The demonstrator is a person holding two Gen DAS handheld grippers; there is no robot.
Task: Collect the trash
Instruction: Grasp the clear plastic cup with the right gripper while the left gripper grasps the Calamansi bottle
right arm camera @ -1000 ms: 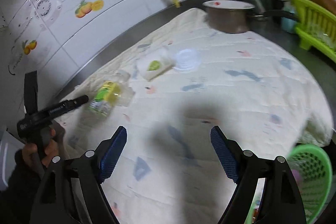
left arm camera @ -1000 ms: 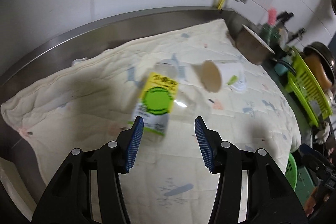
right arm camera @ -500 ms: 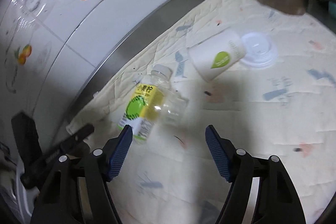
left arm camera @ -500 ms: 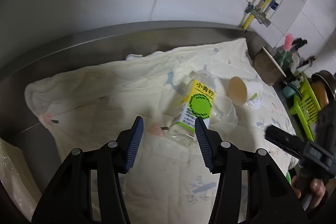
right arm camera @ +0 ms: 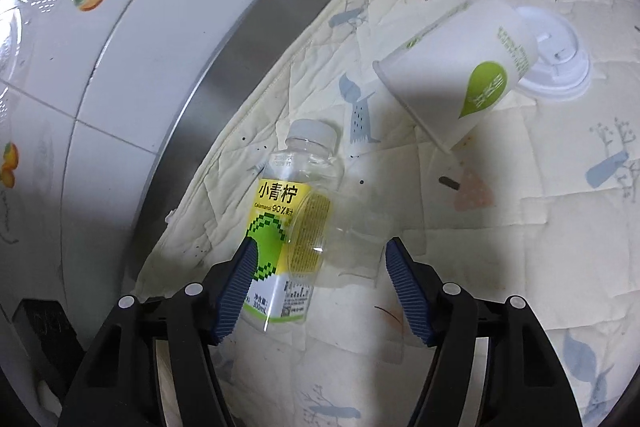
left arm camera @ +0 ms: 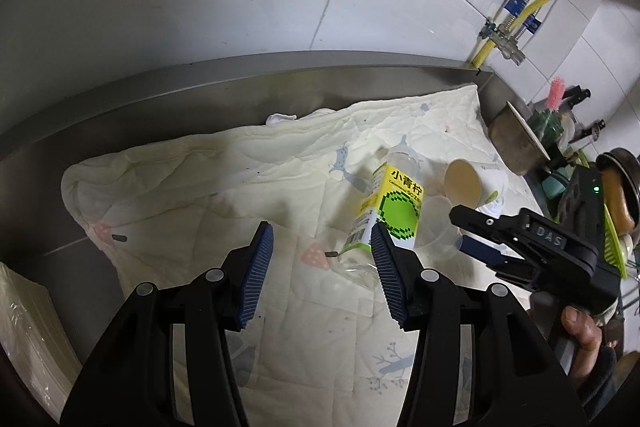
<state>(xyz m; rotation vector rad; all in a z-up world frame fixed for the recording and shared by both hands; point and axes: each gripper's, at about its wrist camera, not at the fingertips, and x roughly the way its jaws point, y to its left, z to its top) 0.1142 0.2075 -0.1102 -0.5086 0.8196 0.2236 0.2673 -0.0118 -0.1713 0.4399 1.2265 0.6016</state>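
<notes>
Since half a second ago my right gripper has closed in on the bottle, which now fills the lower middle of its view, while my left gripper has swung aside so the bottle sits by its right finger rather than between the two. Starting at the far left of the left wrist view, I see a stack of pale sheets at the edge of the steel counter, then the cream quilted cloth spread over it. My left gripper hangs above that cloth with its jaws wide and nothing in them. Just right of it lies the bottle — clear plastic, yellow and green label, white cap pointing toward the wall — on its side on the cloth. A clear plastic cup lies against it, also on its side. My right gripper comes in from the right, low over both, jaws wide apart; in its own view the left finger overlaps the bottle's label and the clear cup lies between the fingers, though I cannot tell whether either pad touches anything. Farther right a white paper cup with a green leaf mark lies tipped over, its base resting against a white lid flat on the cloth. Beyond these stands a metal pot — and at the far right a green dish rack.
</notes>
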